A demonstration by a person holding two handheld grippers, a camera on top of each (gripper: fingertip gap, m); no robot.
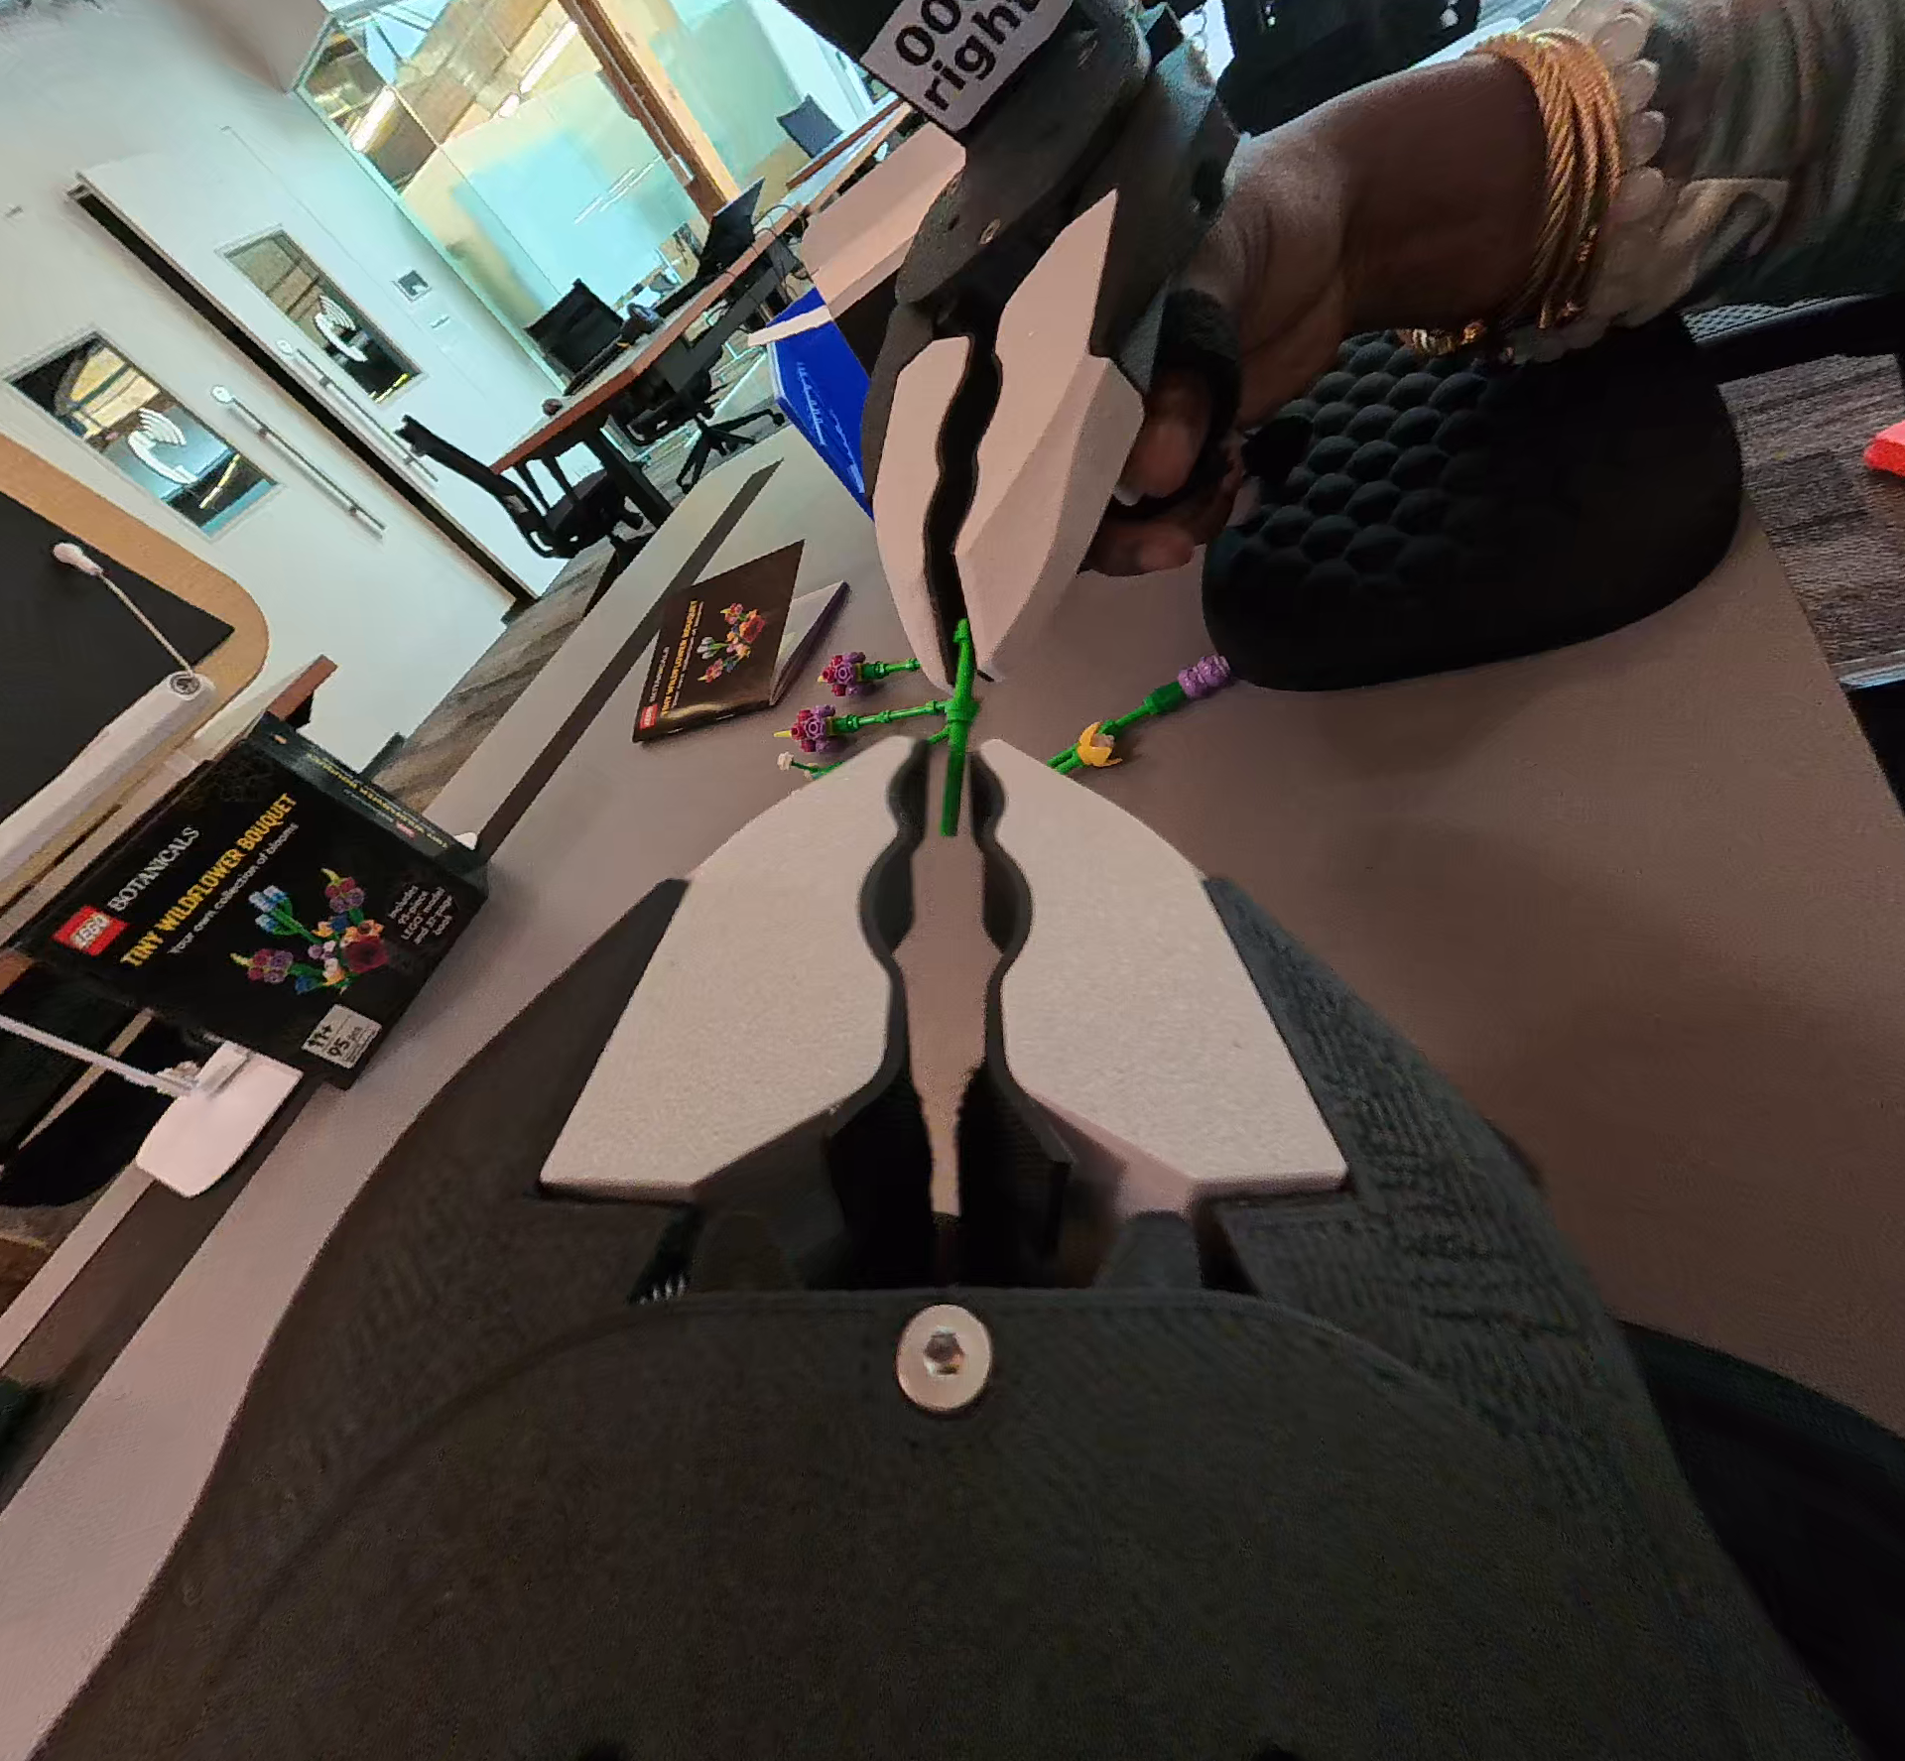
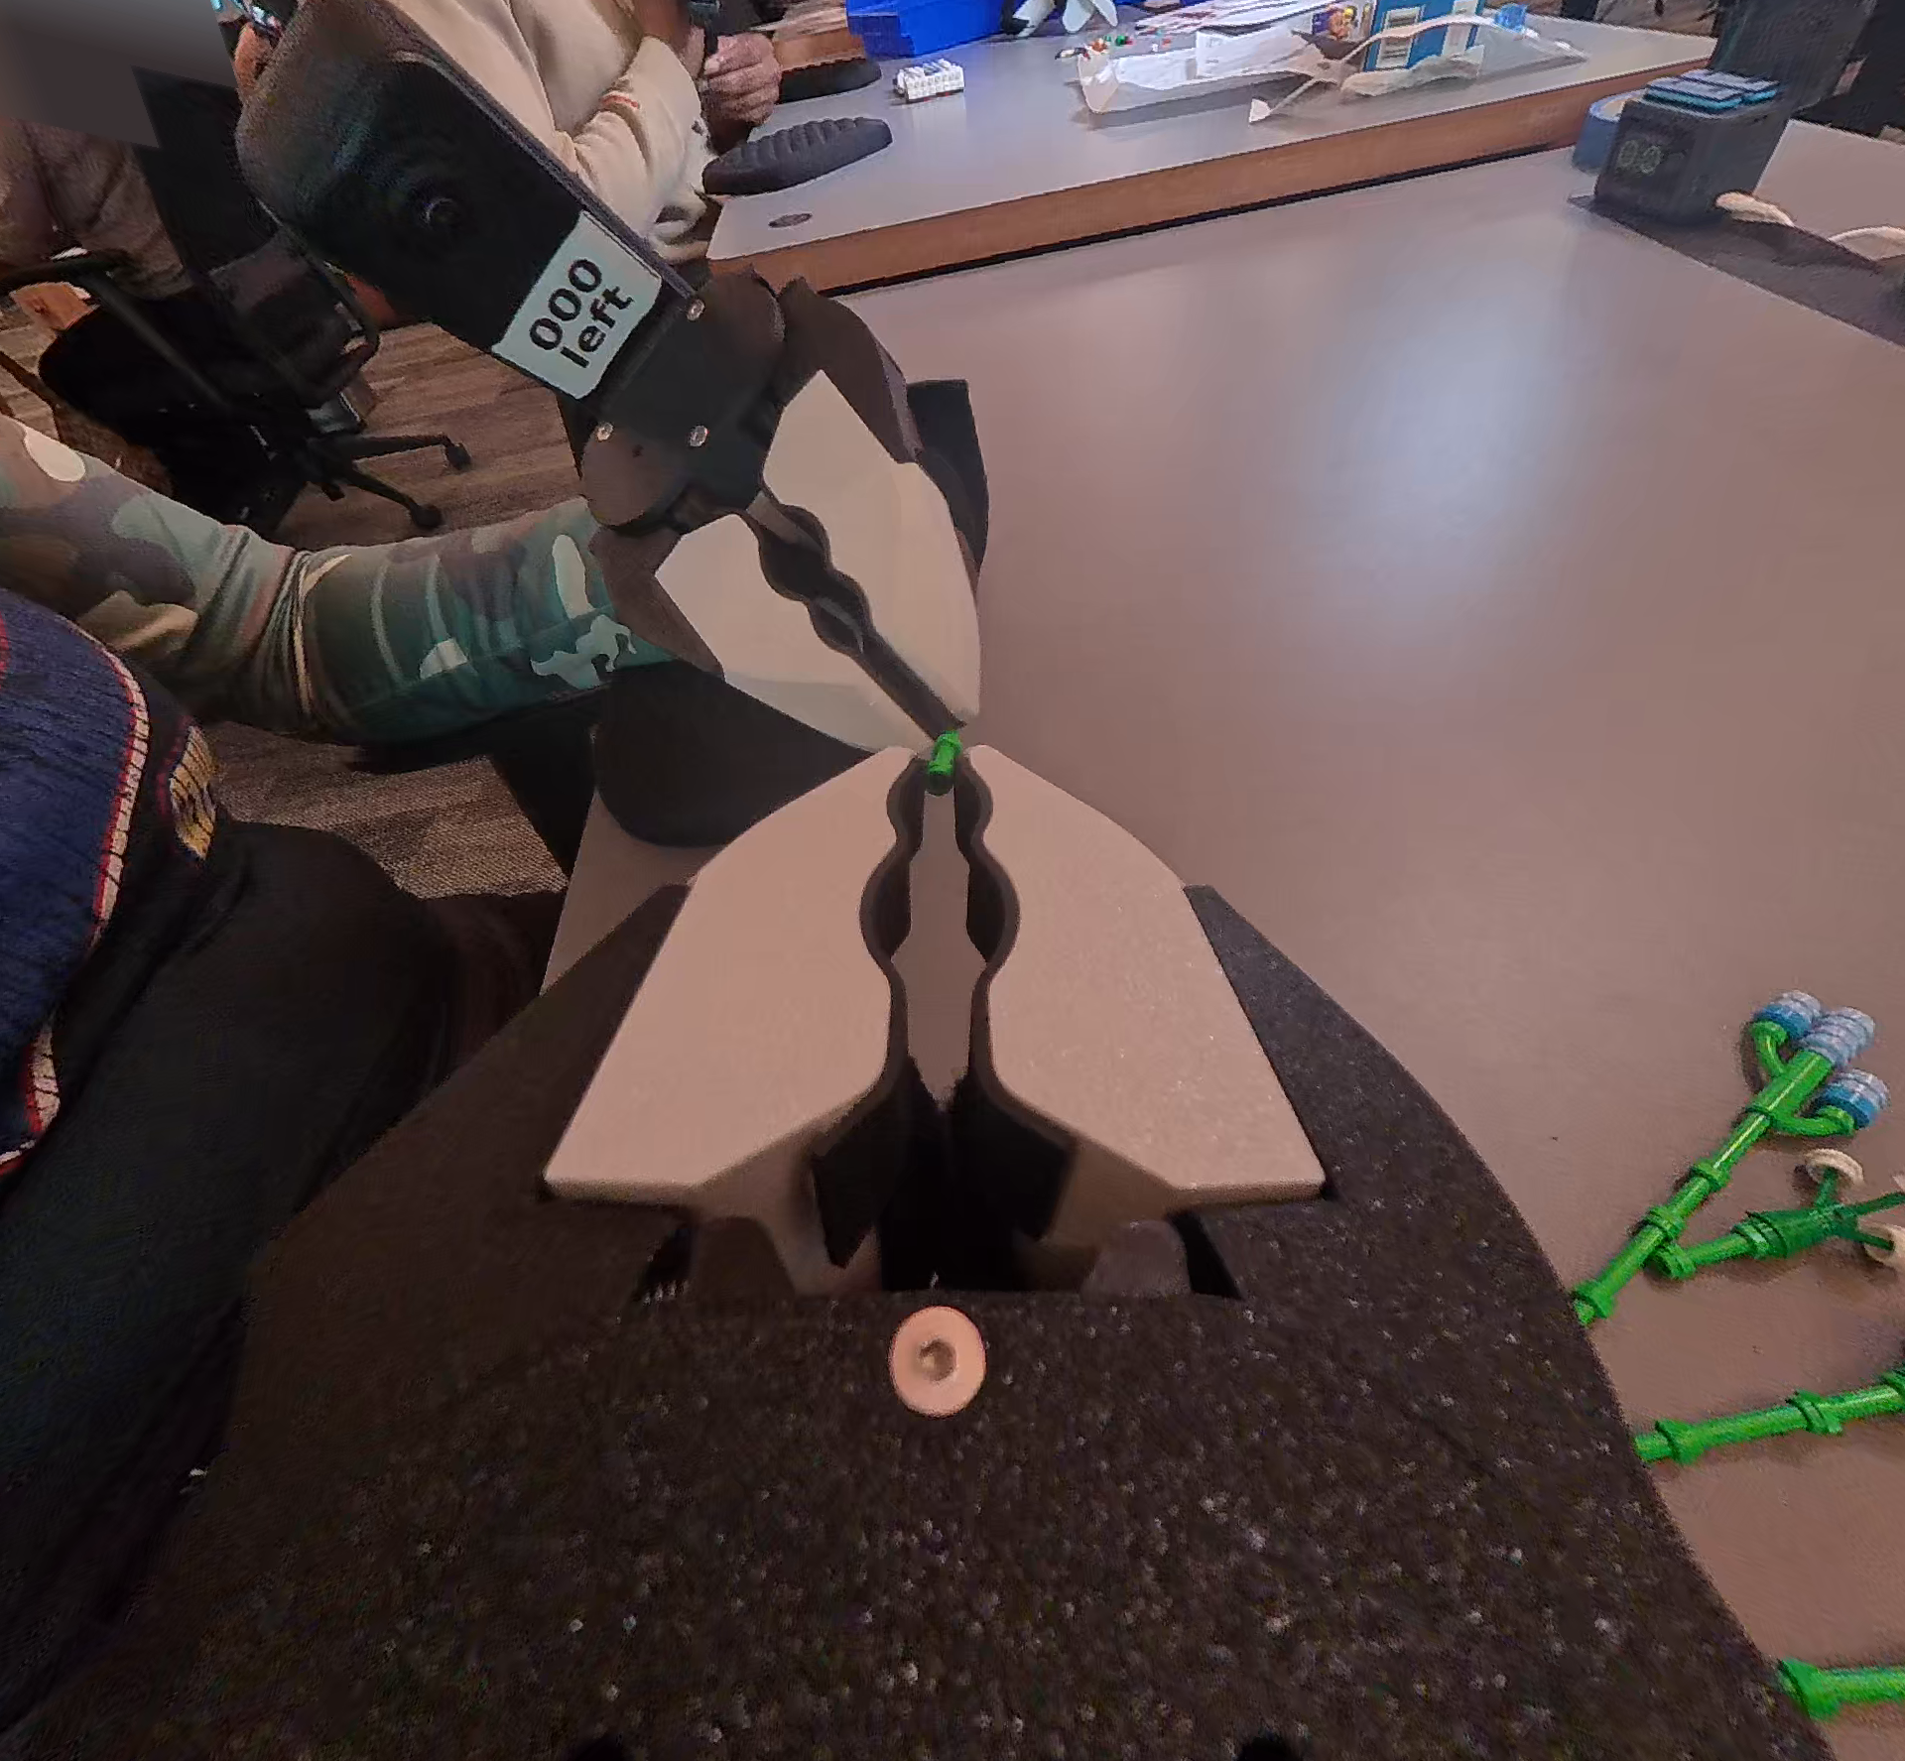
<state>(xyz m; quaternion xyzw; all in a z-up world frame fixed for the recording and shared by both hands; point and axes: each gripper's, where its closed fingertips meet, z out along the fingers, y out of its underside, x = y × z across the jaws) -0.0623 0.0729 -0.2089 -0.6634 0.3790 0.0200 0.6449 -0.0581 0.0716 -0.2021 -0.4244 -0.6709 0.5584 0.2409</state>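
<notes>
Two grippers are being closed on one green brick-built stem (image 1: 957,732), held just above the grey surface (image 1: 1443,887). The left gripper (image 1: 943,789) is pinching its lower end, the right gripper (image 1: 964,655) at twelve o'clock its upper end, fingers nearly shut. Steady, aligned pressure is being called for. Loose flower stems (image 2: 1732,1186) are lying at four o'clock.

printed white label (image 1: 964,26): right gripper (image 1: 964,670) | pale label (image 2: 577,310): left gripper (image 2: 954,732) | printed black box (image 1: 258,908); booklet (image 1: 722,645)
</notes>
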